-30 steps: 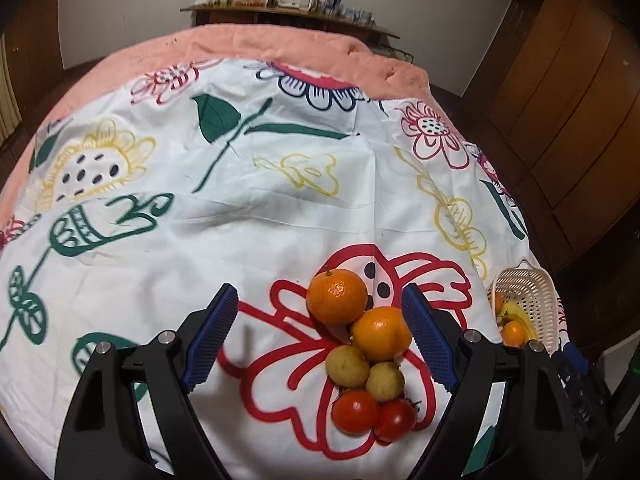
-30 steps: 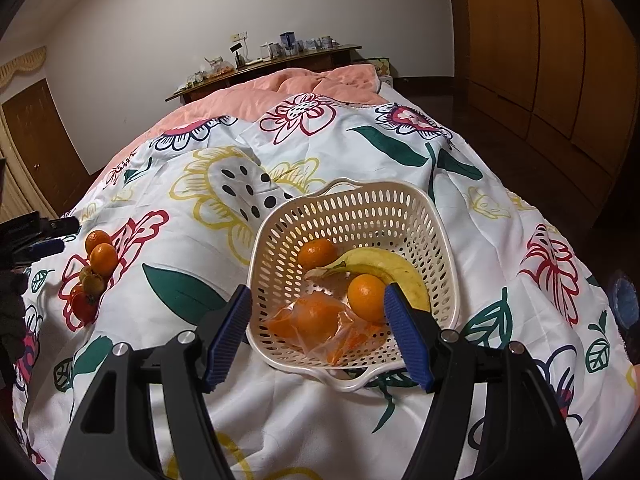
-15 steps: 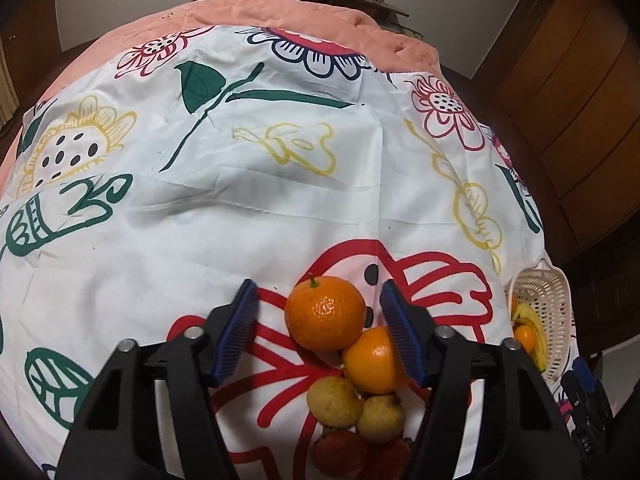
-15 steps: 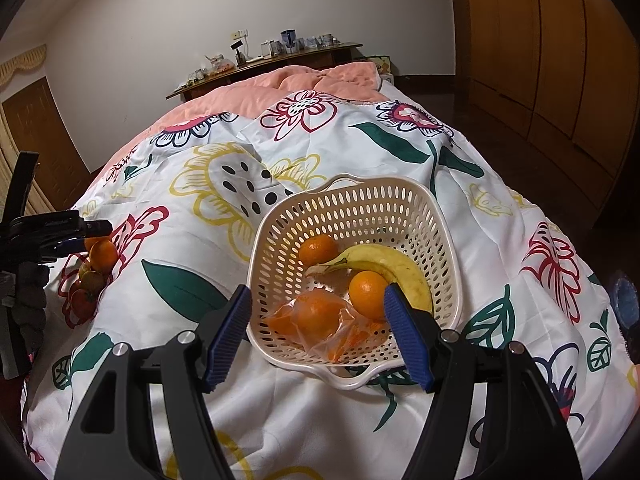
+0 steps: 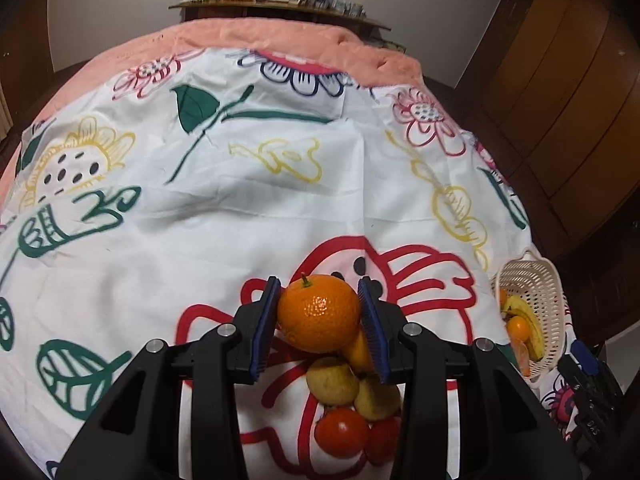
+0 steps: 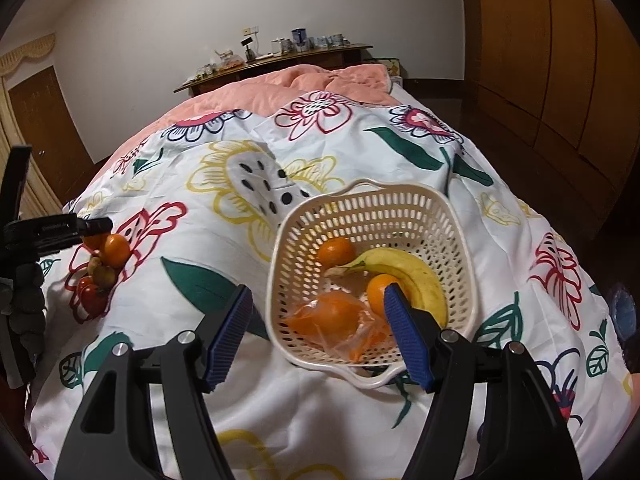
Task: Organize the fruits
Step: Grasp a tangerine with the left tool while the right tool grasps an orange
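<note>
left gripper (image 5: pixel 319 312): fingers have just been closing; blue pads now sit vs both sides of the top orange (image 5: pixel 319 318), one each side, so we read it as gripped.
top orange: far end of the fruit row, stem up, near the bed's (image 5: pixel 240 208) near edge, left of middle; round, so no long axis to line up w/.
fruit row: 2nd orange (image 5: pixel 359 354) touching behind the right finger, then two yellow-green fruits (image 5: pixel 334 381), then tomatoes (image 5: pixel 341 432) closest to us.
basket (image 5: pixel 542 280): well apart, off to the right of the held orange along the same edge; already holds a banana (image 6: pixel 404 270) + oranges.
right gripper (image 6: pixel 318 332): fingers about half open, holding nothing, straddling the basket's near-left rim; nearer the basket than the left one.
next move, we judge: lift straight up first so the 2nd orange isn't dragged, then carry right to the basket.
</note>
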`<action>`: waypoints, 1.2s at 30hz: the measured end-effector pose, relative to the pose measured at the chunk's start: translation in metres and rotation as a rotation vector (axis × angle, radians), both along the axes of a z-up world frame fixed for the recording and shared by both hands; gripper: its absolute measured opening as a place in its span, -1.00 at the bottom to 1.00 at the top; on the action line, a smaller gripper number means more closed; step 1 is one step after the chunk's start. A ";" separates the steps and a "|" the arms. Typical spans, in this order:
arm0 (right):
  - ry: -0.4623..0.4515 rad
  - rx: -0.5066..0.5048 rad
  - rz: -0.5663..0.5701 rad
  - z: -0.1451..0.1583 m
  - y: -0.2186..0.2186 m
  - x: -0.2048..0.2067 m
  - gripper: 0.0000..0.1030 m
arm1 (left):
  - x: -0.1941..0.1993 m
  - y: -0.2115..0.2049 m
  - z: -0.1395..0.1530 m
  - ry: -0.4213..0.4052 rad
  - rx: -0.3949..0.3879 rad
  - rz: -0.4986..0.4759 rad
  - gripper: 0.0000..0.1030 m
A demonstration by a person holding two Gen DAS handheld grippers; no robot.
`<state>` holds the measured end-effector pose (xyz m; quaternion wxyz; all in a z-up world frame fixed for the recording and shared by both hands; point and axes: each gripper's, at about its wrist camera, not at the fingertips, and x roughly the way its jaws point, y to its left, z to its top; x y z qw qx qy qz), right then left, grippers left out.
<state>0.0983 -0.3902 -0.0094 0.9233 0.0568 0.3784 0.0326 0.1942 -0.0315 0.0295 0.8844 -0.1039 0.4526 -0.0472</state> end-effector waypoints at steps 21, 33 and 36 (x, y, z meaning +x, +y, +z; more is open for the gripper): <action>0.251 0.275 0.344 0.015 0.134 0.070 0.32 | -0.074 0.044 0.055 -0.211 -0.004 0.054 -0.20; 0.365 0.302 0.300 -0.011 0.192 0.112 0.32 | -0.096 0.072 0.042 -0.224 -0.016 0.095 -0.21; 0.369 0.282 0.297 -0.013 0.202 0.115 0.33 | -0.097 0.078 0.037 -0.217 -0.028 0.102 -0.20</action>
